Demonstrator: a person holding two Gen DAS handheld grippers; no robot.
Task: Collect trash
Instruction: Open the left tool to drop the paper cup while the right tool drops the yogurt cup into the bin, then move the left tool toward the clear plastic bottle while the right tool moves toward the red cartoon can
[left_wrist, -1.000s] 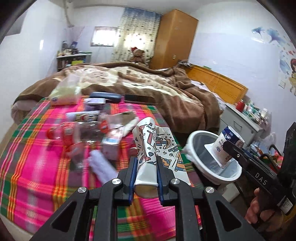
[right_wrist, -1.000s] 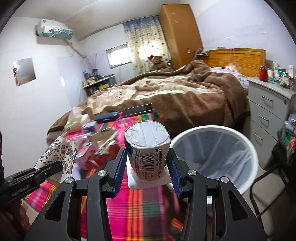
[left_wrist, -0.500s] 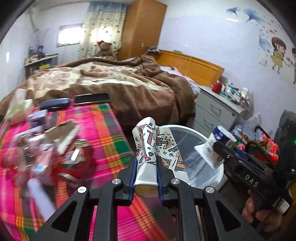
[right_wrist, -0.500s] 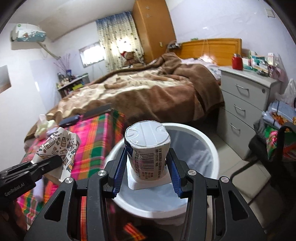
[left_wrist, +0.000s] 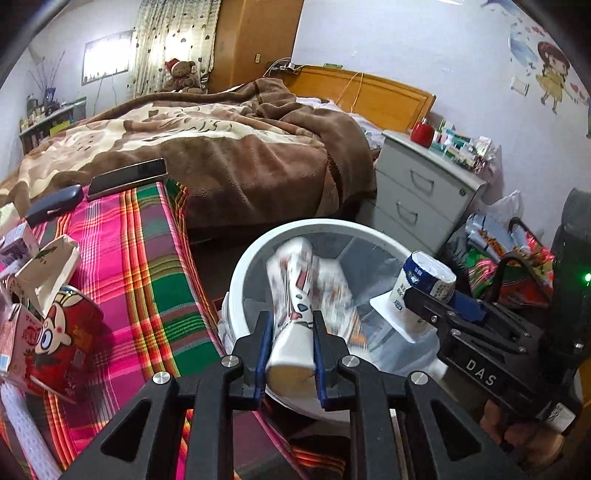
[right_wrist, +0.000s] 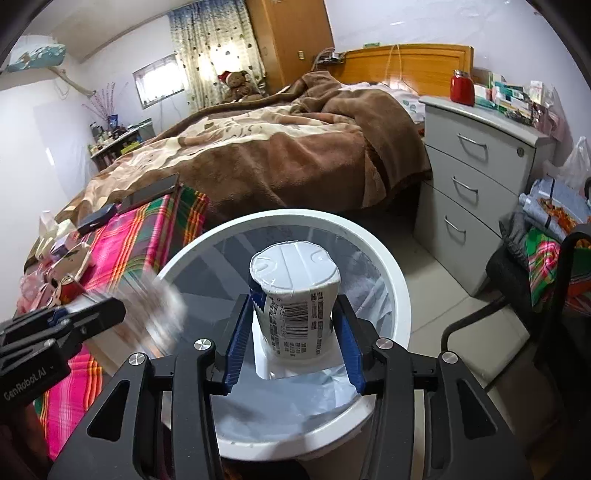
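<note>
We see the bin (right_wrist: 400, 291) on the floor just right of the plaid-covered table (left_wrist: 147, 280), with the bed (left_wrist: 207, 147) behind both. A drawer unit (right_wrist: 476, 173) stands right of the bed, behind the bin. Over the bin's opening, the left gripper (left_wrist: 290, 345) carries a paper cup (left_wrist: 291, 295), blurred, perhaps slipping; to its right the right gripper (right_wrist: 293, 343) carries a yogurt cup (right_wrist: 295, 295). Cartons (left_wrist: 44, 266) lie on the table's left part.

Patterned paper cup (left_wrist: 291, 295), blurred, over white lined bin (right_wrist: 402, 295); white yogurt tub (right_wrist: 295, 291) inverted above it.
</note>
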